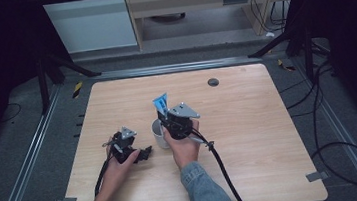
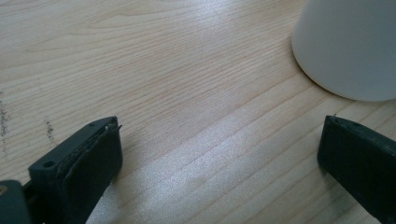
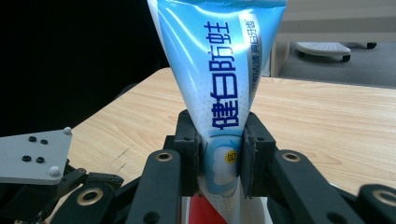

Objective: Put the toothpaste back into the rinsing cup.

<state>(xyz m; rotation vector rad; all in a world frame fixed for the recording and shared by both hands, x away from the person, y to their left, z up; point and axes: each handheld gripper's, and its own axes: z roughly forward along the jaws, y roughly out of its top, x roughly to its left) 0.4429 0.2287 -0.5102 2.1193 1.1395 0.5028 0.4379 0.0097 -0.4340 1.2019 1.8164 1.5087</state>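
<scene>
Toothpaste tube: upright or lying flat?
Upright: the tube stands clamped between the right gripper pads, crimped end up, above the cup.

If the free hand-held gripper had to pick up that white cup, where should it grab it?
Probably the side wall of the white cup, approached level from the left hand-held gripper. The cup stands upright, its wall is bare on that side, and the toothpaste tube is above it.

From my screen I look down on a pale wooden table [image 1: 249, 123] with rounded corners and a small dark round cap [image 1: 213, 81] near its far edge. It stands on grey carpet [image 1: 30, 146], with metal rails [image 1: 27, 161] running along both sides. Black cables [image 1: 330, 130] loop over the floor at the right. Beyond stand a white cabinet [image 1: 90, 24] and a light wooden desk [image 1: 191, 1]. The corners are dark.
</scene>
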